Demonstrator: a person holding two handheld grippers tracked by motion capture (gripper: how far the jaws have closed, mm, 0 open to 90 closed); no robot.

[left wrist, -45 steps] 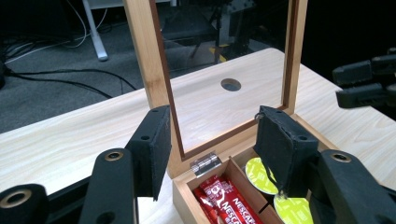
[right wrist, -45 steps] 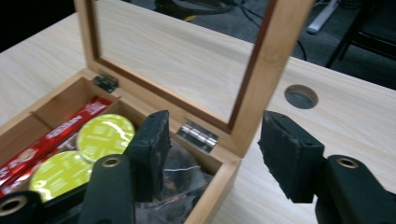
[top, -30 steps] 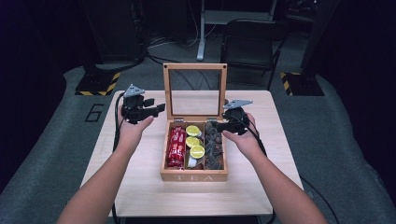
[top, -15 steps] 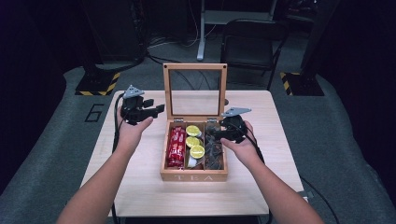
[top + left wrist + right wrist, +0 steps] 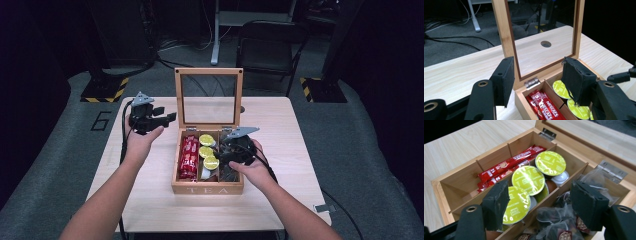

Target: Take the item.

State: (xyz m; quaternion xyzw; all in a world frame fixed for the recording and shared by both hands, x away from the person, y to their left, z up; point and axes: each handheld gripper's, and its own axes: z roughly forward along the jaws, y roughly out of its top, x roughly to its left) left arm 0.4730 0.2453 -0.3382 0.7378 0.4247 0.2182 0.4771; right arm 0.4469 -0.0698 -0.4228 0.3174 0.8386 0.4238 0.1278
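One wooden tea box (image 5: 207, 188), lid (image 5: 208, 97) raised upright on two hinges, at the centre of the tabletop (image 5: 150, 200); "TEA" lettered on its front wall. Three long compartments:
- 9 o'clock side: red Nescafé sticks (image 5: 188, 156), stacked; count unclear.
- Middle: three capsules with yellow-green foil tops (image 5: 206, 151), in a row, plus a white one (image 5: 560, 178) and a brown one partly under them.
- 3 o'clock side: clear tea sachets (image 5: 554, 218) with dark contents, piled; count unclear.

Two claws. Left claw (image 5: 162, 116) held above the tabletop at the box's 10 o'clock, jaws apart, nothing between them. Right claw (image 5: 541, 203) low over the sachet compartment, jaws just widened, open astride the divider between capsules and sachets; pads press on nothing.

Surroundings: one round hole (image 5: 546, 44) in the tabletop behind the lid; one chair (image 5: 267, 47) at 12 o'clock, beyond the tabletop.
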